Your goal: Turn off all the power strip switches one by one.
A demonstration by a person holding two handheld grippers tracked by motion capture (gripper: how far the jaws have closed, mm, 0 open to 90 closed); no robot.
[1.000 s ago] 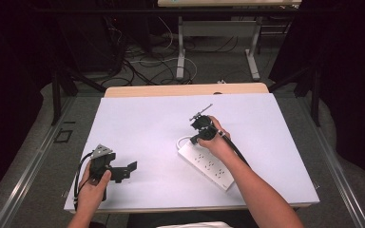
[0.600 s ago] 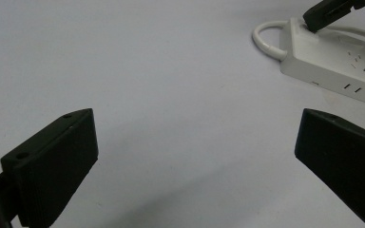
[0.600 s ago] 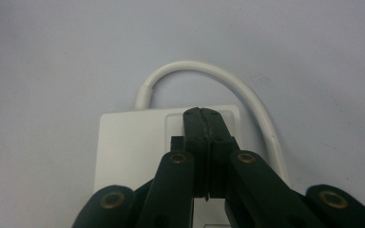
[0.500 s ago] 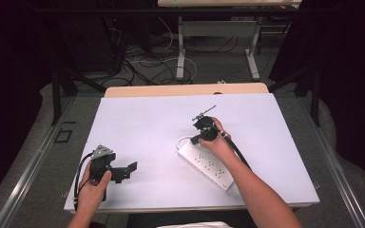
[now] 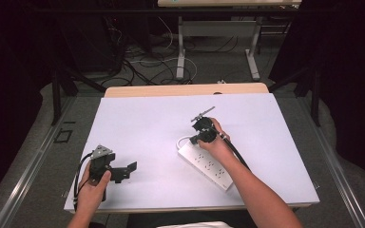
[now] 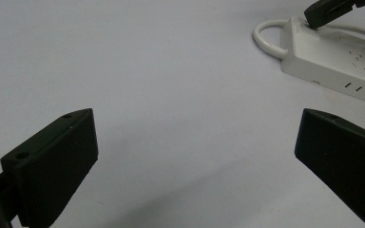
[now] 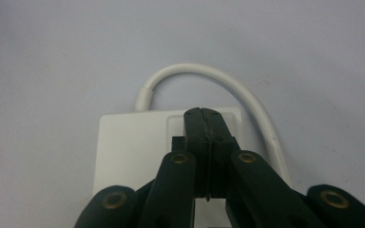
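White table (image 5: 138, 118), dark room, floor cables (image 5: 142, 64).

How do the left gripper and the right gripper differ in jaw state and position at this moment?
The left gripper has its jaws wide apart with nothing between them; the right gripper has its jaws shut together. The left gripper sits over bare white table near the front edge, apart from the power strip; the right gripper has its closed tips down at the strip's cable end. Both are black, and each is held in one hand.

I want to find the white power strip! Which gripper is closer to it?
Right. The right gripper, jaws shut, sits at the power strip end by its cable; the left gripper rests far off.
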